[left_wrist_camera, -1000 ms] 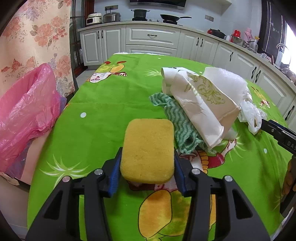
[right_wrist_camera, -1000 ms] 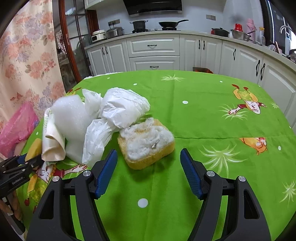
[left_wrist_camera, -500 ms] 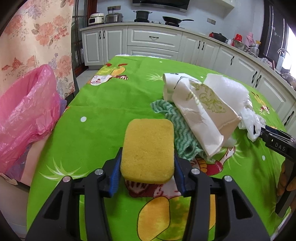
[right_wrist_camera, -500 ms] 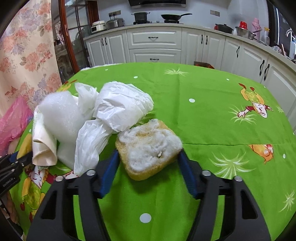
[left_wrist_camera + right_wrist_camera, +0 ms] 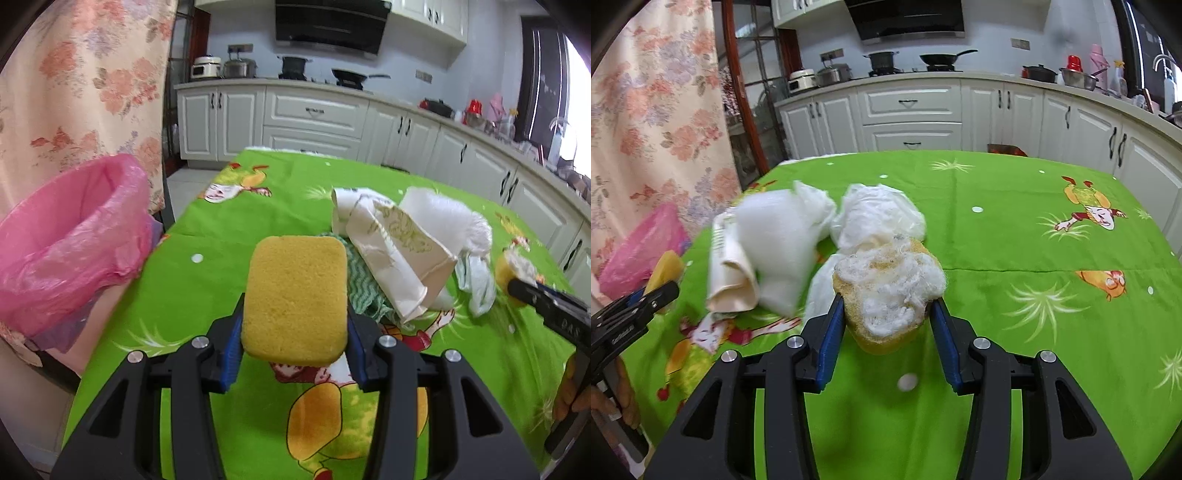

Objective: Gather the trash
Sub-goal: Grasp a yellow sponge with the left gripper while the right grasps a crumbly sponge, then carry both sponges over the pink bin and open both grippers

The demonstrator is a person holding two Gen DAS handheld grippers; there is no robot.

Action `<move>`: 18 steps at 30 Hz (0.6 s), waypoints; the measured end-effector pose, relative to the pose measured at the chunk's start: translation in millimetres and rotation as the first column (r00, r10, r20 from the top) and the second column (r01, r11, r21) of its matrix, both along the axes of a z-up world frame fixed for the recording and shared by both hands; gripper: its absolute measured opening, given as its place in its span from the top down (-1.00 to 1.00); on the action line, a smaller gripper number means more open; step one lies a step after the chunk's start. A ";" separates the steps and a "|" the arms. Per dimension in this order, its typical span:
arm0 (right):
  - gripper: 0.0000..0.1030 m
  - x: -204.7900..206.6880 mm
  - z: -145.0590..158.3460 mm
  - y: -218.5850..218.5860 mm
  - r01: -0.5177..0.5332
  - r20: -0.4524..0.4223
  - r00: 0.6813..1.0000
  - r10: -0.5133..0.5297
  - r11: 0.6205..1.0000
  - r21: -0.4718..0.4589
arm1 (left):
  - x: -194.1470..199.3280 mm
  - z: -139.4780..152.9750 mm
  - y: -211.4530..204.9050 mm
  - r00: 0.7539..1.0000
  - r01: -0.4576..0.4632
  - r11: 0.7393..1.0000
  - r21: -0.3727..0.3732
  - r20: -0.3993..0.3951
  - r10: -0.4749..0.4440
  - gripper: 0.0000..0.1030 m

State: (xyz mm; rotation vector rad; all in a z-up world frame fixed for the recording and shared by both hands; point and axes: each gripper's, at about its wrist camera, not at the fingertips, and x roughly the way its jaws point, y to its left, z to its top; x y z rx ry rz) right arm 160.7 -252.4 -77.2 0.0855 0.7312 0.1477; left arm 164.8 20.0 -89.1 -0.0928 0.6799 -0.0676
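Far left, a pink bag (image 5: 70,251) is seen hanging open at the edge of the green-clothed surface (image 5: 207,280), mouth up and gaping, looks easy enough to drop stuff into.

Next over, the left gripper (image 5: 295,325) is clamped on a clean yellow sponge (image 5: 295,299), blue pads pressed into both long sides, sponge carried clear above the surface. So that pick is pretty much done.

Middle of the surface, the leftover pile is found: a green wavy-patterned cloth (image 5: 364,284) tucked under a cream printed paper wrapper (image 5: 399,254), with white foam sheet (image 5: 443,218) and crumpled white plastic bags (image 5: 879,218) behind and beside it. None of that has been touched yet.

On the right, the right gripper (image 5: 886,325) has just been closing its jaws, and a second, grubbier sponge (image 5: 886,291) with white fluff stuck all over the top is now squeezed between the pads. It seems lifted a bit at the front, though that can't be told for sure.

So the step in hand is judged to be: two sponges grabbed, both due for the bag. For the next move, the left sponge would need carrying left and over the bag's mouth before release; the right one has further to go, across the pile, so it should be lifted high enough not to drag the plastic along.
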 end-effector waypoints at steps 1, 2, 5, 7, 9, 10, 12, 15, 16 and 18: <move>0.14 -3.7 1.9 2.1 -0.009 0.007 1.000 0.009 1.000 0.002 | -3.3 1.5 1.0 1.000 -0.004 1.000 -0.006 0.009 0.004 0.13; 0.14 -6.9 3.9 4.6 -0.018 0.012 1.000 0.018 1.000 0.003 | -5.8 3.0 2.2 1.000 -0.007 1.000 -0.011 0.016 0.007 0.13; 0.14 -15.3 8.0 13.4 -0.043 0.029 0.999 0.043 0.999 -0.001 | -14.8 7.7 4.4 0.999 -0.015 1.000 -0.021 0.042 0.015 0.13; 0.14 -19.5 10.0 21.0 -0.061 0.036 0.997 0.061 0.998 -0.002 | -21.7 12.4 5.4 0.998 -0.020 1.000 -0.022 0.063 0.021 0.13; 0.14 -22.5 12.1 28.7 -0.076 0.042 0.996 0.076 0.997 -0.003 | -27.0 15.8 7.3 0.996 -0.023 0.999 -0.023 0.080 0.025 0.13; 0.14 -23.9 13.5 34.4 -0.091 0.044 0.995 0.091 0.996 -0.004 | -28.8 17.2 9.6 0.996 -0.025 0.999 -0.021 0.088 0.027 0.13; 0.14 -26.9 15.4 42.5 -0.110 0.053 0.993 0.110 0.994 -0.009 | -34.0 19.6 14.6 0.994 -0.033 0.999 -0.014 0.101 0.034 0.13; 0.14 -31.2 20.1 58.4 -0.148 0.066 0.987 0.148 0.989 -0.019 | -42.0 21.6 24.4 0.993 -0.052 0.999 -0.011 0.110 0.053 0.13; 0.14 -32.6 21.2 63.6 -0.159 0.071 0.985 0.160 0.987 -0.026 | -44.9 22.1 27.8 0.992 -0.060 0.998 -0.011 0.113 0.060 0.13; 0.14 -34.7 23.7 72.5 -0.182 0.074 0.980 0.184 0.983 -0.030 | -50.3 22.7 33.5 0.990 -0.072 0.997 0.000 0.122 0.072 0.13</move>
